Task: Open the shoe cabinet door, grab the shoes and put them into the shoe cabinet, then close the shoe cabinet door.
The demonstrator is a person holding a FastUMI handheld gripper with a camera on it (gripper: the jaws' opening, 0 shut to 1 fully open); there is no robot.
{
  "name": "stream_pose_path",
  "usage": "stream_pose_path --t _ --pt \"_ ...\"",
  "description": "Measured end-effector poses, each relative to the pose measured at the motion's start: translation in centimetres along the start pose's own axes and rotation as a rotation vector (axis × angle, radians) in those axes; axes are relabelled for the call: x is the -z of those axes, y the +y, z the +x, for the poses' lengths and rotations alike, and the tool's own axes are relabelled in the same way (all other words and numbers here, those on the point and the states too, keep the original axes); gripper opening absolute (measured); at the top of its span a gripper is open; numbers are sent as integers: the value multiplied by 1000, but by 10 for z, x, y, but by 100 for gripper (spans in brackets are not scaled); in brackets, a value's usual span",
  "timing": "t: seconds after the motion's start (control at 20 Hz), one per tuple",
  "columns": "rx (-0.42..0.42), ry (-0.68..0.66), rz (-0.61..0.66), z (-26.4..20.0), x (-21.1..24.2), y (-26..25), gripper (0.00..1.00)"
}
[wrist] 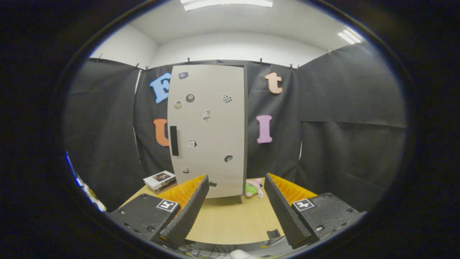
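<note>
Hand-held gripper (235, 212) fingers spread wide, gripping nothing — shoe cabinet (208, 129) door closed, upright on table (230, 223) just beyond them

A smooth matt grey panel door (208, 129) with a black plastic handle (174, 140) is seen on a pale wood-grain tabletop (230, 219), between ridged, spread gripper fingers (287, 212).

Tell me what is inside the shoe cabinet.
Cannot be seen: the cabinet door is closed, covering the inside. Only its stickers and handle show. The gripper is open, its fingers empty, well short of it.
</note>
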State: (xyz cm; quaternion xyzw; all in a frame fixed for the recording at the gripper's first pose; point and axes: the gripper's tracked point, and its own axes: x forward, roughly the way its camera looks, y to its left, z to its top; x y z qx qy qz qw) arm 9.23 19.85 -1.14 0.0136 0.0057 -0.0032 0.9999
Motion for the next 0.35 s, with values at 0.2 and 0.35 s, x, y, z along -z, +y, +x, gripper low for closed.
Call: stream_pose_path --t 0.2,0.35 --pt "-6 -7 3 0 -2 2 100" --pt "-7 -10 3 0 -4 1 100"
